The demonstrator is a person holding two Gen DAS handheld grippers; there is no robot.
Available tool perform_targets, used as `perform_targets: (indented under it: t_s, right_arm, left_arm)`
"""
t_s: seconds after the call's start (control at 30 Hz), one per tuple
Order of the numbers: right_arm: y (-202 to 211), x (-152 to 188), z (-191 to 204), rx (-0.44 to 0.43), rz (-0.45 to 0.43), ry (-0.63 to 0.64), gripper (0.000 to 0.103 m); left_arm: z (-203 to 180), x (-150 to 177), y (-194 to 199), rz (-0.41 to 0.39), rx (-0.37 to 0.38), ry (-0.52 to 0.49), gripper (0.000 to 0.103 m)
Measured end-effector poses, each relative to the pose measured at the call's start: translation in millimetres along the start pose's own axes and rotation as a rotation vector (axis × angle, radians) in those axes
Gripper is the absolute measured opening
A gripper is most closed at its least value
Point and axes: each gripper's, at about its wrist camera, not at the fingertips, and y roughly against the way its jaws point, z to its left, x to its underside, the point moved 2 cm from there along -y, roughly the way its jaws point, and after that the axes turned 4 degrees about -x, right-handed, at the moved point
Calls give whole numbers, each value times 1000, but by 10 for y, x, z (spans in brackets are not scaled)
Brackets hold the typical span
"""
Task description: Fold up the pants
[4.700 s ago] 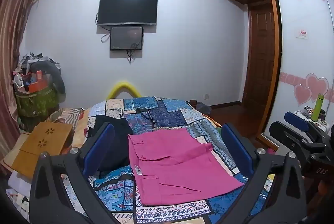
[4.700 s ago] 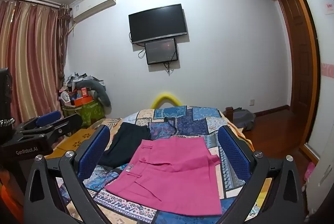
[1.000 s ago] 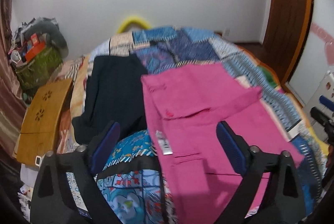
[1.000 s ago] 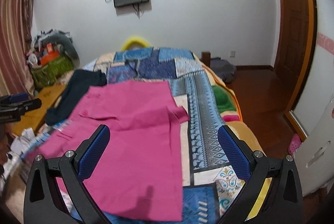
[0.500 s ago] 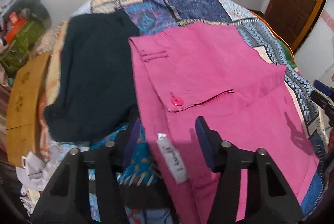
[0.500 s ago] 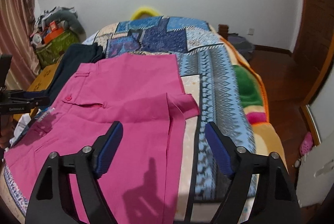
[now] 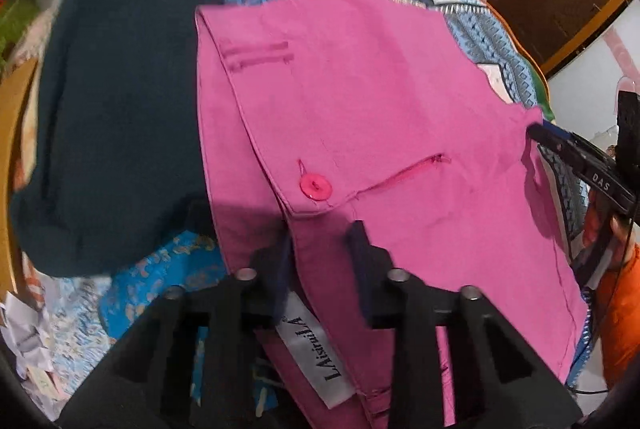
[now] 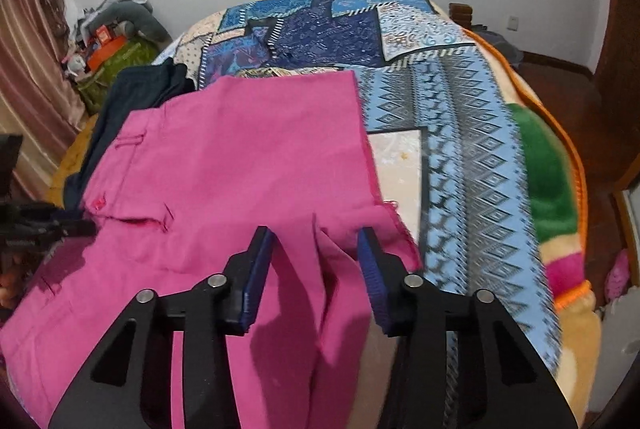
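The pink shorts (image 7: 380,101) look soft and light; both grippers (image 7: 320,249) (image 8: 316,261), jaws half-spread, straddle edges beside the button (image 7: 316,187).

Left black two-finger gripper with blue pads (image 7: 320,249) low over the pink cloth, fingers (image 7: 362,249) drawn in to a narrow gap straddling the cloth's folded edge, not yet meeting. Right black gripper with blue ribbed pads (image 8: 316,257) angled down at the far side, fingers (image 8: 370,265) partly apart with a raised fold of cloth between them, pads not pressed together. Seen from the left wrist, right gripper's tip (image 7: 538,131) touching the cloth's far edge
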Motion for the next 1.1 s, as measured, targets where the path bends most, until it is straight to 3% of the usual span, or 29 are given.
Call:
perform_targets:
  t_s: [0.2,0.4,0.47,0.67,0.97,1.1]
  right_arm:
    - [-137,-55,9,-8,37,16,16]
    - [-178,-53,32,10,29,51,7]
    - [-185,-40,55,27,25,69,6]
    - [-281,-8,88,102,41,95,6]
    - [-79,-42,109,74,47,79,11]
    - [116,-102,149,83,4,111,22]
  left_arm:
    - [70,-18,-49,15,39,30,10]
    - [30,0,-12,-31,-64,-23,6]
    - [30,21,-16,-55,-108,-33,7]
    - [70,59,-31,-66,-115,-14,7]
    - [88,28,194,-94,-91,-23,12]
    - [108,-120,318,-132,-57,-5,27]
